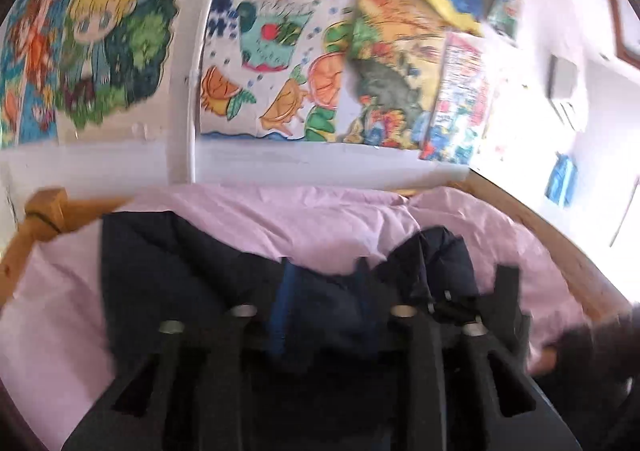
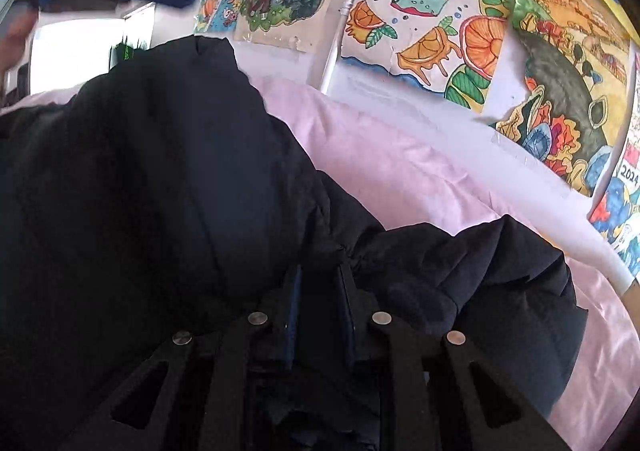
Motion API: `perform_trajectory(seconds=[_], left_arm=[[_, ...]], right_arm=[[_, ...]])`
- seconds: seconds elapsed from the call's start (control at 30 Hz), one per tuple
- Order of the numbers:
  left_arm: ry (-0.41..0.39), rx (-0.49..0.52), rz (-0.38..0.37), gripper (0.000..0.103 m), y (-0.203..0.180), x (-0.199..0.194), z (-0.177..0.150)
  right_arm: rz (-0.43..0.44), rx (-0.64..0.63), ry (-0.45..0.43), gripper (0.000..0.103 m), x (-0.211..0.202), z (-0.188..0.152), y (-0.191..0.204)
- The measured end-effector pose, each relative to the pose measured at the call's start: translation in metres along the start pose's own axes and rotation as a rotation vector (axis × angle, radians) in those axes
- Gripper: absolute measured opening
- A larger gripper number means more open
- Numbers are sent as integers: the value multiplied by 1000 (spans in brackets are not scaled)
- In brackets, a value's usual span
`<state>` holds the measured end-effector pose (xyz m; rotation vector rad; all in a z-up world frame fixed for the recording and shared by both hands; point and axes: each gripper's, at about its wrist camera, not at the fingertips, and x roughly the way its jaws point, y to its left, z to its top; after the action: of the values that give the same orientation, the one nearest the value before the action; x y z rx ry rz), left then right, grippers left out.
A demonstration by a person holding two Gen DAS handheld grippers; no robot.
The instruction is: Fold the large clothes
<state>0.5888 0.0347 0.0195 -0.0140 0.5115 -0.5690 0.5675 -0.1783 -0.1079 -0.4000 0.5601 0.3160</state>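
Dark navy padded jacket (image 1: 192, 275) lies bunched on the pink bedsheet (image 1: 304, 219), below the wall drawings (image 1: 276, 63). Left gripper (image 1: 324, 283) has its fingers pinched on a fold of jacket fabric, near the wooden bed frame (image 1: 44, 211). Right gripper (image 2: 320, 283) is likewise clamped on a gathered bunch of the jacket (image 2: 160, 171), sheet (image 2: 400, 171) just beyond.

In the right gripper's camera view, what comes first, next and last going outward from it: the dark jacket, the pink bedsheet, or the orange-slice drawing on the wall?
1. Dark jacket: bunched between the right gripper jaws and spreading left.
2. Pink bedsheet: beyond the jacket, center and right.
3. Orange-slice drawing: taped to the wall above the bed, upper center.
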Motion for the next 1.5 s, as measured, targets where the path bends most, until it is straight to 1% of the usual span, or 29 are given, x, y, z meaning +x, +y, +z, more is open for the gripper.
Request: perform_trajectory(seconds=[0.07, 0.13, 0.2, 0.27, 0.3, 0.33, 0.37, 0.4, 0.43, 0.5, 0.57, 0.67, 0.73, 0.77, 0.83, 0.87, 0.9, 0.93, 1.0, 1.07, 1.13, 1.2, 1.23, 1.3, 1.33, 1.4, 1.43, 1.47, 1.5], left_arm=[[-20, -14, -7, 55, 7, -11, -4], [18, -52, 35, 55, 9, 3, 2], [58, -89, 91, 55, 5, 33, 13], [106, -84, 149, 55, -2, 68, 16], [122, -70, 188, 55, -3, 81, 14], [145, -41, 270, 55, -4, 99, 9], [166, -33, 327, 51, -1, 109, 1], [177, -29, 364, 46, 2, 115, -6], [171, -23, 383, 46, 4, 116, -14], [133, -23, 391, 46, 11, 110, -31], [114, -60, 386, 46, 19, 104, -42], [111, -82, 386, 46, 27, 105, -47], [102, -80, 388, 46, 27, 105, -49], [100, -76, 386, 46, 25, 107, -47], [104, -59, 385, 46, 23, 113, -51], [109, -48, 387, 46, 22, 117, -51], [110, -34, 395, 46, 22, 122, -53], [113, -27, 401, 47, 24, 128, -56], [120, -36, 395, 47, 31, 137, -60], [136, -61, 382, 47, 40, 144, -61], [140, -76, 364, 47, 44, 143, -60], [113, -106, 314, 47, 46, 130, -58], [97, -122, 287, 47, 45, 121, -55], [56, -151, 230, 49, 39, 94, -50], [39, -150, 205, 51, 35, 82, -48], [-2, -101, 128, 54, 21, 62, -45], [1, -71, 108, 54, 14, 59, -45], [24, -33, 93, 54, 6, 60, -46], [58, 16, 98, 54, -2, 63, -49]], right_arm=[[0, 3, 0, 18, -1, 0, 0], [-2, 3, -4, 18, -1, 1, 0], [-17, -7, -8, 18, -1, 1, 3], [-36, -17, -16, 18, -1, 1, 6], [-42, -19, -20, 18, -1, 1, 7], [-46, -20, -25, 18, -2, 0, 7], [-47, -17, -29, 18, -2, 0, 6], [-48, -11, -40, 18, -3, -1, 6], [-48, -2, -55, 18, -4, -3, 5], [-19, 31, -78, 18, -9, -2, -2], [20, 109, -104, 17, -16, 5, -20], [-6, 246, -118, 15, -21, 21, -54], [-44, 348, -89, 15, -15, 25, -79], [-50, 407, -46, 16, -5, 22, -93], [-4, 504, 32, 16, 18, 5, -108], [0, 517, 45, 14, 25, -3, -108], [-23, 502, 39, 14, 28, -10, -102], [-73, 456, 23, 14, 28, -13, -91], [-148, 368, 24, 14, 36, -14, -70], [-162, 348, 41, 14, 51, -14, -68], [-154, 354, 59, 14, 59, -13, -72], [-127, 375, 58, 14, 56, -12, -78], [-95, 404, 47, 14, 49, -11, -85], [-32, 473, -10, 14, 25, -14, -99], [-32, 464, -26, 14, 14, -13, -100], [-6, 383, -53, 14, -3, -5, -91], [13, 336, -65, 14, -9, -2, -84], [26, 278, -73, 14, -15, 0, -75], [31, 228, -82, 14, -19, -1, -66]])
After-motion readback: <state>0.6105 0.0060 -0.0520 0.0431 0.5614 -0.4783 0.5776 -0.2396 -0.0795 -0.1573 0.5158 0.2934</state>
